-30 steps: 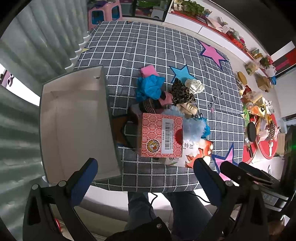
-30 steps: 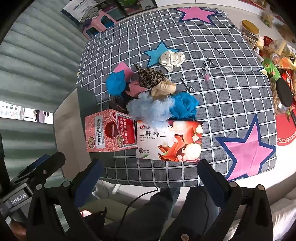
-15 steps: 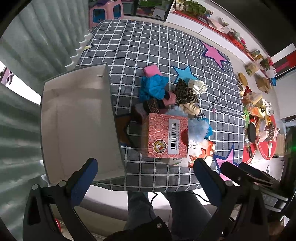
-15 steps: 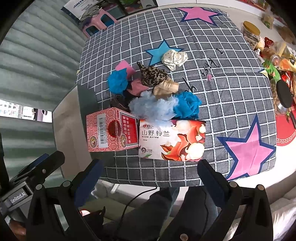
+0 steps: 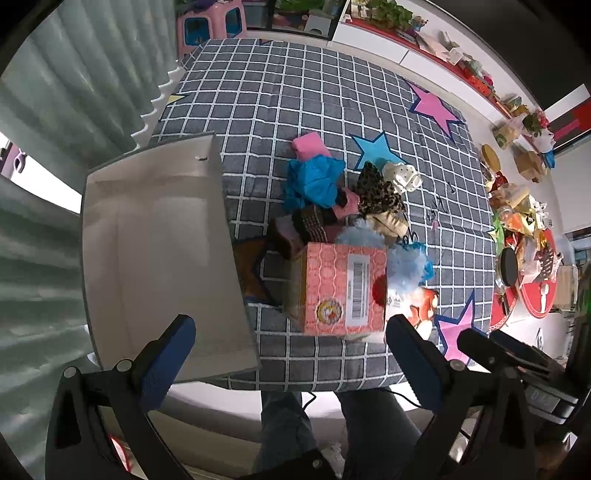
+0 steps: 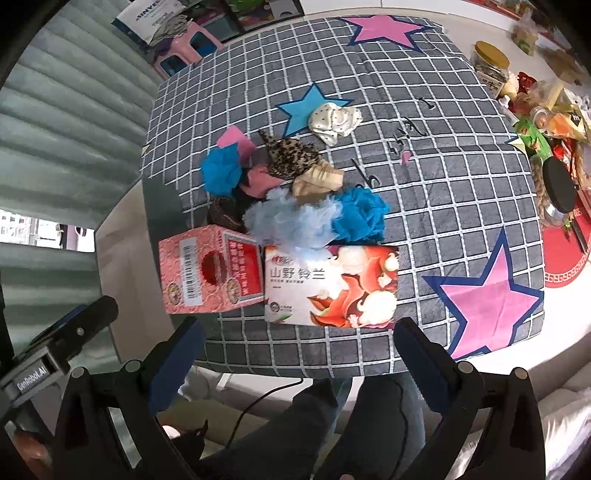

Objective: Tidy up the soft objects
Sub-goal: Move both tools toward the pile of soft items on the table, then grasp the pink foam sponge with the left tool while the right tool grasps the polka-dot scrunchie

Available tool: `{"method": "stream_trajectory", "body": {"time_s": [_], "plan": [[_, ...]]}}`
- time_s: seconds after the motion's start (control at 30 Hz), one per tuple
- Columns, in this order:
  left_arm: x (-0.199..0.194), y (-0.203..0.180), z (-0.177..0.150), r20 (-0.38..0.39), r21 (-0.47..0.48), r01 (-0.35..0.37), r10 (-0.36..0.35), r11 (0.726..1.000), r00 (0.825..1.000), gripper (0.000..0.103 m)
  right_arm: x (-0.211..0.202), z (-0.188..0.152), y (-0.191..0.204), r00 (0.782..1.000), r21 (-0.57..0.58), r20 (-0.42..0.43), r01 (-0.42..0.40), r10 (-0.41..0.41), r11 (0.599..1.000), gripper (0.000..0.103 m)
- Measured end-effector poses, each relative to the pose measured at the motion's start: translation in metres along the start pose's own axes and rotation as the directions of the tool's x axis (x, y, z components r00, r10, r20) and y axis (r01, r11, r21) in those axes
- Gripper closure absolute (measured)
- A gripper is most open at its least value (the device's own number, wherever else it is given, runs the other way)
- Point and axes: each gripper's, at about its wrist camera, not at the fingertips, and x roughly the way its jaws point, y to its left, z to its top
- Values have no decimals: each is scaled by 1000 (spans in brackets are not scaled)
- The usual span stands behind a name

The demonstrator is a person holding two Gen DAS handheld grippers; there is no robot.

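A pile of soft items lies mid-table: a blue mesh pouf (image 5: pixel 314 181) (image 6: pixel 221 173), a pink sponge (image 5: pixel 309 146), a leopard cloth (image 6: pixel 291 155), a white dotted cloth (image 6: pixel 334 118), a pale blue fluffy ball (image 6: pixel 291 219) and a darker blue pouf (image 6: pixel 360 216). A pink tissue box (image 5: pixel 341 290) (image 6: pixel 208 269) and a flat tissue pack (image 6: pixel 332 284) sit at the near edge. An open white box (image 5: pixel 159 254) stands at the left. My left gripper (image 5: pixel 290 354) and right gripper (image 6: pixel 299 358) are open, empty, above the near edge.
The table has a grey checked cloth with stars (image 6: pixel 443 184). Jars, snacks and a red mat (image 6: pixel 561 251) crowd the right side. A pink stool (image 5: pixel 210 22) stands beyond the far edge. The person's legs (image 6: pixel 369 424) are below the near edge.
Both grippers have shifted slightly closer to the table; the pile and boxes appear a bit lower and nearer in both views. Nothing was grasped or moved.
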Motion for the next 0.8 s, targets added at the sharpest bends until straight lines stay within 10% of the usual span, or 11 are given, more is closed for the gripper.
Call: {"method": "stream_trajectory", "body": {"time_s": [0.8], "plan": [[109,-57,156,-116,-175,-111,91,978,989,0,56,149,-51,997,-33,-75,30,-32,999,0]]}}
